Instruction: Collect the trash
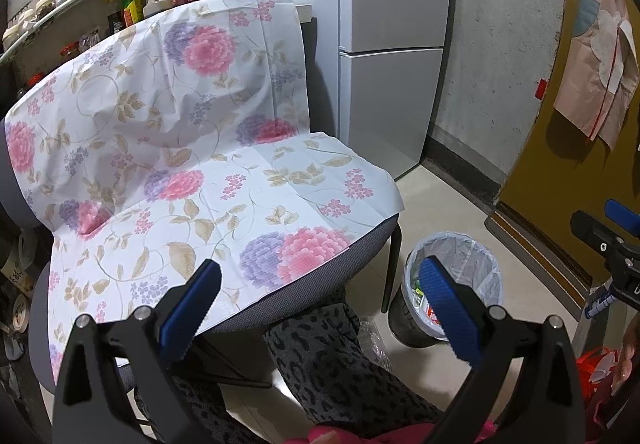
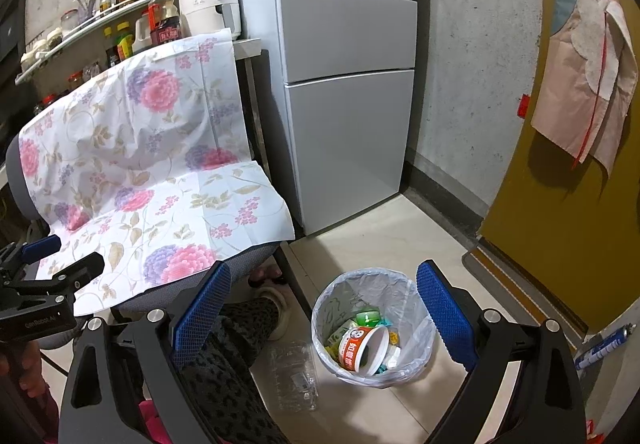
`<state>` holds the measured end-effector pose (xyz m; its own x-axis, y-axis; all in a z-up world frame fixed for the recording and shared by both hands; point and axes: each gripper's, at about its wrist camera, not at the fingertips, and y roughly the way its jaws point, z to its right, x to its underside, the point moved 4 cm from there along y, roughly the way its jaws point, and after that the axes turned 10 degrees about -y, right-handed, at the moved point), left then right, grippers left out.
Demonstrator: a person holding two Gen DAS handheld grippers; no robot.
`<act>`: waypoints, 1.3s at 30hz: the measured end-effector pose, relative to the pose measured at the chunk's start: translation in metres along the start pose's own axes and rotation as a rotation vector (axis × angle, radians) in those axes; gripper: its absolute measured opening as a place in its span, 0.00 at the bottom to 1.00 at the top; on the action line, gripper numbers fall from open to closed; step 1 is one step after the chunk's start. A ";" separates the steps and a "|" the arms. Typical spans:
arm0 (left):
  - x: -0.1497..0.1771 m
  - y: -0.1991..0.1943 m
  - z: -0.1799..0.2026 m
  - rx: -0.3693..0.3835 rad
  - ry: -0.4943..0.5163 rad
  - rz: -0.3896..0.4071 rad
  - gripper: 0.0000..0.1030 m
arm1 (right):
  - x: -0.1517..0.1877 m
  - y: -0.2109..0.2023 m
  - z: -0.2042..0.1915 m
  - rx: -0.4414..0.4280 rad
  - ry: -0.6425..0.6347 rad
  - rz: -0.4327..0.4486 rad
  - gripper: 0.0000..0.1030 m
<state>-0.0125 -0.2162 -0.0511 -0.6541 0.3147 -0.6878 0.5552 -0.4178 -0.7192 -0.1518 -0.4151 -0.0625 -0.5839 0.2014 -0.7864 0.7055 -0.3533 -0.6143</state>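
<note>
Blue-padded jaws fill the bottom of both views, and both sets are spread wide with nothing between them: the left gripper [image 1: 320, 308] hangs over the front edge of the chair [image 1: 304, 284], the right gripper [image 2: 324, 318] sits right above the trash bin [image 2: 374, 328] in the lower centre of its frame. That bin, lined with a clear bag, stands on the pale tile floor [image 2: 400, 232] just beside the chair leg, and it holds a red-and-white paper cup [image 2: 362, 348] tipped on its side among green and yellow wrappers. A crumpled clear plastic bottle [image 2: 294, 376] lies on the floor just left of the bin, beside the person's patterned trouser leg [image 2: 228, 364]. A floral cloth [image 2: 140, 164] drapes the chair, with a grey fridge [image 2: 344, 84] behind it at upper centre
</note>
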 end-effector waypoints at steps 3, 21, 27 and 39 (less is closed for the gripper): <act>0.000 0.000 -0.001 -0.002 -0.003 0.000 0.94 | 0.000 -0.001 0.000 0.002 0.003 -0.001 0.90; -0.001 0.000 -0.002 -0.002 -0.013 0.000 0.94 | 0.000 0.000 0.000 0.001 0.002 -0.002 0.90; 0.000 0.000 -0.003 -0.002 -0.014 -0.001 0.94 | 0.000 0.000 0.000 0.001 0.004 -0.003 0.90; 0.000 0.000 -0.004 -0.003 -0.012 0.002 0.94 | 0.000 0.000 0.000 0.000 0.003 -0.003 0.91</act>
<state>-0.0106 -0.2123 -0.0515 -0.6591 0.3036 -0.6880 0.5580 -0.4159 -0.7181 -0.1515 -0.4151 -0.0629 -0.5848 0.2051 -0.7848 0.7036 -0.3531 -0.6167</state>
